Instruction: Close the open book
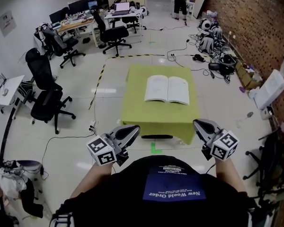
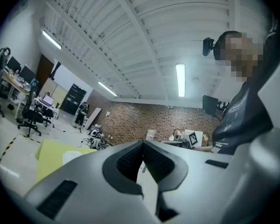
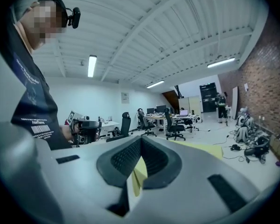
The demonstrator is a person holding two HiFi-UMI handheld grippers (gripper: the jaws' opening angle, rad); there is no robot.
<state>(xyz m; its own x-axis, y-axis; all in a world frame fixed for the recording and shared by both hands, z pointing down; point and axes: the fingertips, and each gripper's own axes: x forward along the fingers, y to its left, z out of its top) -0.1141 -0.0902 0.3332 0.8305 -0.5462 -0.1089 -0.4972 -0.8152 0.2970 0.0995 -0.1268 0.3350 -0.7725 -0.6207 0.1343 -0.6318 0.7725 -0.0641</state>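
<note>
Holding the left gripper [image 1: 130,132] and the right gripper [image 1: 199,125] close to the body, each with jaws pressing together, gripping nothing. Further ahead, well apart from both, lying flat on the middle of the yellow-green table [image 1: 137,112]: the open book [image 1: 167,89], white pages facing up, spine pointing away. Showing this in the head view only. Catching in the gripper views just a strip of yellow table past the jaws. Print being too small for reading.

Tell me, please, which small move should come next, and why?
Probably move the left gripper and right gripper forward toward the book: it lies open on the table, and both grippers are shut, empty and short of its near edge.
</note>
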